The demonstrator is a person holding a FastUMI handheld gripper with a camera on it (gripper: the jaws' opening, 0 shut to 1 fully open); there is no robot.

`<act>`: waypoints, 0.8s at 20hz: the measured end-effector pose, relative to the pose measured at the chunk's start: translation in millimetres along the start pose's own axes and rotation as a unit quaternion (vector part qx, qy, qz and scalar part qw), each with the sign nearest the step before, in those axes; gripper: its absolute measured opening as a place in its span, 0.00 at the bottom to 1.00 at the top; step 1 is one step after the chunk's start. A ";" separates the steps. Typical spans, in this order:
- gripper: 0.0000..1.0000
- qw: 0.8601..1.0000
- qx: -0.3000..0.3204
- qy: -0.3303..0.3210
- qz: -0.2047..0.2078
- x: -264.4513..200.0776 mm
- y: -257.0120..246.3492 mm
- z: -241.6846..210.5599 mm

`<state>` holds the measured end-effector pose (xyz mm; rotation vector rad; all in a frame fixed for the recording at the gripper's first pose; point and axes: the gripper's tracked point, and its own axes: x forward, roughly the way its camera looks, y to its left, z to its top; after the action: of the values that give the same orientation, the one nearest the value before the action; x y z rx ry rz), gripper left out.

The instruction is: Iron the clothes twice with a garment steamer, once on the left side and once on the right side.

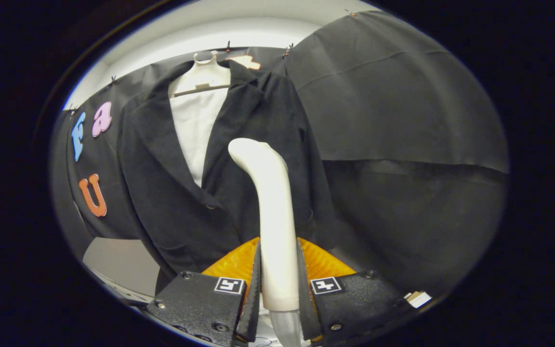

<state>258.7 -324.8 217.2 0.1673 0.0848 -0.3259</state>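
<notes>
We see the gripper (279, 284) with its fingers (254, 279) closed on the handle of the steamer (270, 207), one finger pressing each side of the pale shaft. The steamer stands upright between the fingers and rises ahead of them, its head bending over toward the jacket (195, 193). The dark jacket hangs on a pale hanger (206, 77) against the black cloth wall (403, 111), and a white shirt front (198, 130) shows between its lapels. Relative to the jacket, the steamer's head sits in front of the panel right of the white opening, at about chest height; we cannot tell whether the head touches the fabric or stands just off it. A small button (210, 207) shows where the lapels meet, left of the steamer's shaft. Below the jacket's hem on the left we see a pale patch of surface (118, 262). A clear part (287, 327) continues from the handle's lower end between the fingers.
</notes>
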 end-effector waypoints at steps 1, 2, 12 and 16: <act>0.37 1.000 -0.005 0.005 -0.001 -0.9 0.9 -7.5; 0.37 1.000 -0.008 0.009 -0.002 -0.9 3.0 -12.3; 0.37 0.998 -0.023 0.056 -0.015 -2.0 0.1 -69.5; 0.37 0.997 -0.025 0.069 -0.021 0.8 -3.5 -87.9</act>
<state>253.5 -312.8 130.2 0.1394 0.2335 -0.3542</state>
